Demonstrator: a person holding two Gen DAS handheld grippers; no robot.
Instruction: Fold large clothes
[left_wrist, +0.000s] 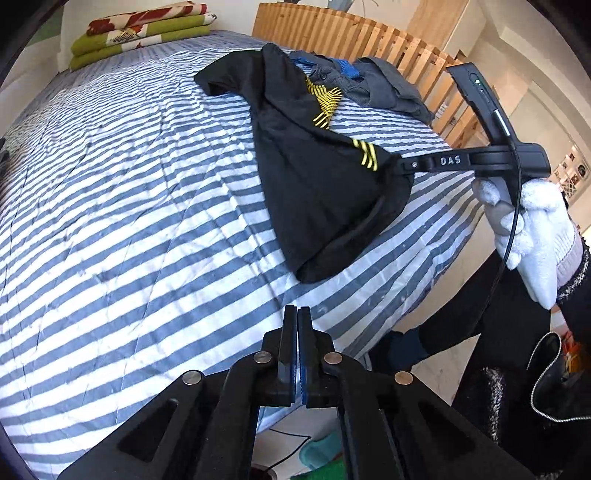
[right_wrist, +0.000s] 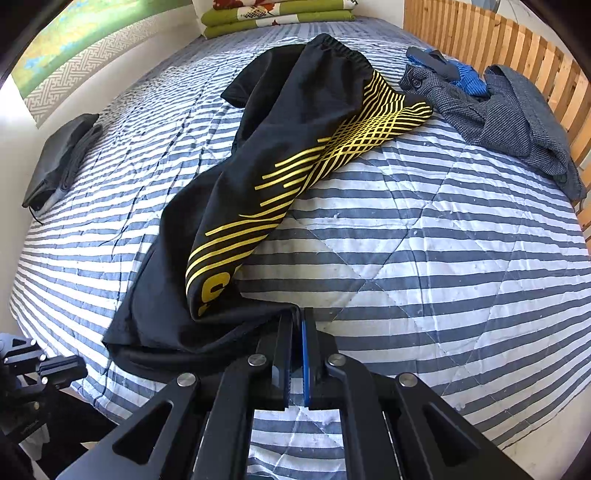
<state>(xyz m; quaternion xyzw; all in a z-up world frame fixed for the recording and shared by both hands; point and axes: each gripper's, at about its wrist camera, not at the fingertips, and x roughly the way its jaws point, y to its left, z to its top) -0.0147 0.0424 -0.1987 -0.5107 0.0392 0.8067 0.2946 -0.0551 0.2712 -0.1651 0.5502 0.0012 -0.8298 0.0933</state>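
A black garment (left_wrist: 306, 177) with yellow line print lies crumpled lengthwise on the blue-and-white striped quilt (left_wrist: 129, 184). In the right wrist view the garment (right_wrist: 280, 122) runs from the far middle of the bed to the near edge. My right gripper (right_wrist: 297, 314) is shut on its near black hem. The left wrist view shows that gripper (left_wrist: 404, 164) from the side, held by a white-gloved hand (left_wrist: 532, 236), its tip pinching the cloth. My left gripper (left_wrist: 297, 310) is shut with nothing between its pads, above bare quilt near the bed's edge.
A folded green and red blanket (right_wrist: 277, 14) sits at the head of the bed. A grey and blue pile of clothes (right_wrist: 509, 114) lies beside the wooden slatted rail (right_wrist: 498, 37). A dark folded item (right_wrist: 62, 155) rests at the left edge by the wall.
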